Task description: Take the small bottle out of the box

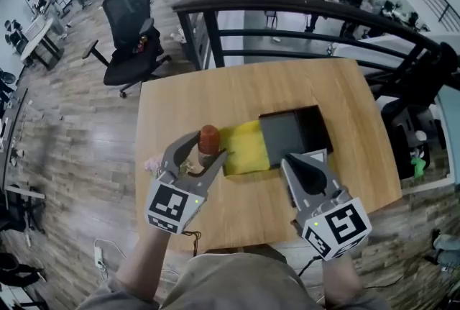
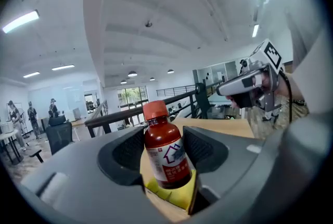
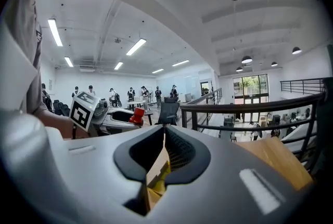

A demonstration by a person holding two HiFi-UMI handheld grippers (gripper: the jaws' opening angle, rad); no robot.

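Note:
The small brown bottle (image 1: 208,140) with a red cap stands upright between the jaws of my left gripper (image 1: 205,146), which is shut on it and holds it above the table. In the left gripper view the bottle (image 2: 165,151) fills the gap between both pads, label facing me. Just beyond it lies the open box (image 1: 243,149), yellow inside, with its black lid (image 1: 291,130) resting to the right. My right gripper (image 1: 295,160) hovers over the lid's near edge, jaws together with nothing in them. The right gripper view shows its pads (image 3: 177,147) meeting, and the bottle's cap (image 3: 138,115) at the left.
The box sits on a wooden table (image 1: 251,89). A black railing (image 1: 302,10) runs behind the table's far edge. A black office chair (image 1: 133,32) stands on the wooden floor at the far left. A sleeve and a hand hold the right gripper (image 2: 252,82).

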